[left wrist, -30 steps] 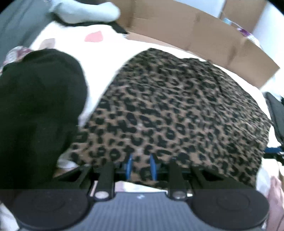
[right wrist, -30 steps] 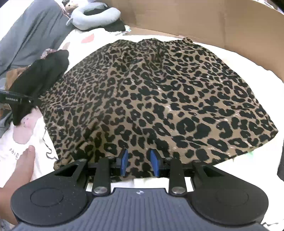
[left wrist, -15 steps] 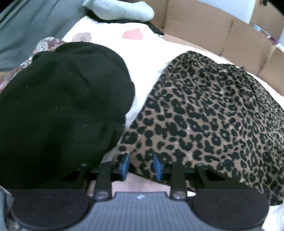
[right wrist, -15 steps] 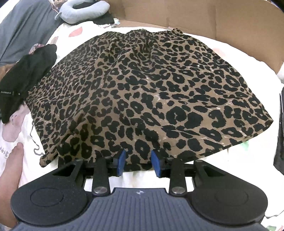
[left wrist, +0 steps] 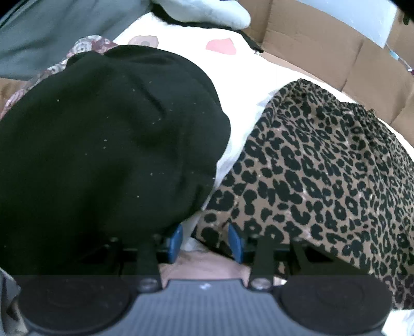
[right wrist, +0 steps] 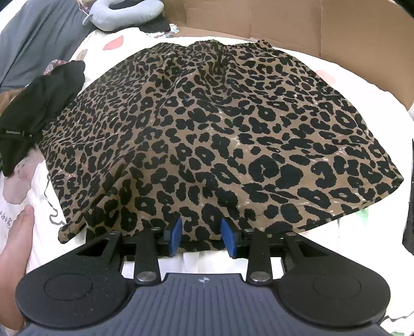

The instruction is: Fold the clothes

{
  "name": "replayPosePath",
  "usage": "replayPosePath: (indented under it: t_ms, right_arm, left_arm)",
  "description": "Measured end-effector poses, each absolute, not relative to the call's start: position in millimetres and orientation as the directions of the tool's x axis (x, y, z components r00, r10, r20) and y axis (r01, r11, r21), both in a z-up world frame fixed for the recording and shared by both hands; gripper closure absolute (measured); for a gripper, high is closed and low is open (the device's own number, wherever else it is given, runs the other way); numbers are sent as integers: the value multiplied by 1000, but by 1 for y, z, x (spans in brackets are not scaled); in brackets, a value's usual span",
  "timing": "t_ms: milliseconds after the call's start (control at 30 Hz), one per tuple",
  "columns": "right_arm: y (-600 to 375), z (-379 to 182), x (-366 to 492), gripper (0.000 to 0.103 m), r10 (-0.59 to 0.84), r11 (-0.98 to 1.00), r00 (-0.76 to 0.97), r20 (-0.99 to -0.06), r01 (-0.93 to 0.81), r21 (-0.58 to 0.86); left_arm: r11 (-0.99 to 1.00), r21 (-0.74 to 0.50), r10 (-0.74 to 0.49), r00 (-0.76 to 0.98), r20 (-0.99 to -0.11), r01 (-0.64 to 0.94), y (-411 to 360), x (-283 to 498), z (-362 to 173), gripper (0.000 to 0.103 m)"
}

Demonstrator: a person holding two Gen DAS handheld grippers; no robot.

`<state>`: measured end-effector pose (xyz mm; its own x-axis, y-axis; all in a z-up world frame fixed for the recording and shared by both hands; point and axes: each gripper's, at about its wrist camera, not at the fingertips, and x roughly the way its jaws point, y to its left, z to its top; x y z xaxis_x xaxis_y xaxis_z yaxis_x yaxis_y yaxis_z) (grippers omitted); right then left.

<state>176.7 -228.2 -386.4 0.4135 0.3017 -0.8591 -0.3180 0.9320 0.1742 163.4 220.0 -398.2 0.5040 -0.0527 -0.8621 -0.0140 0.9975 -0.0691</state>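
On my feed both views are bright and evenly lit, with soft, diffuse light and only faint shadows; the white sheet (right wrist: 297,261) blows out near my right gripper (right wrist: 201,236), losing texture; the left view is softer, slightly smeared, with the black cloth (left wrist: 103,155) a near-featureless mass showing only pale specks; the skirt (right wrist: 220,134) reads crisp in the right view; fisheye bending curves the cardboard (right wrist: 284,23) and darkens the corners of both frames.
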Motion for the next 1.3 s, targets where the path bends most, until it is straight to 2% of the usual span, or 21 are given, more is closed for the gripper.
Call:
replayPosePath:
  t_ms: [233,533,667,933,1233,1300]
  right_arm:
    - [-226,-388,175,63,302,929,408,-861,-330,170]
    - [-226,-390,175,63,302,928,401,-865,-333,169]
    - [-224,-389,175,63,305,926,403,-863,-337,170]
    - [-224,-389,175,63,306,925,401,-863,-339,170]
    - [-225,-390,174,63,307,925,400,-864,-341,171]
    - [-224,-390,174,63,308,924,399,-864,-343,171]
  left_arm:
    - [999,-45,-50,504,-862,23,216,170,-412,69]
    - [994,-107,-108,508,-854,32,229,169,-415,66]
    - [990,-137,-135,510,-850,34,235,169,-414,77]
    - [980,-192,-186,520,-833,44,248,174,-418,77]
    - [981,-179,-193,516,-835,78,245,168,-419,76]
    - [980,-185,-199,506,-839,79,244,169,-417,86]
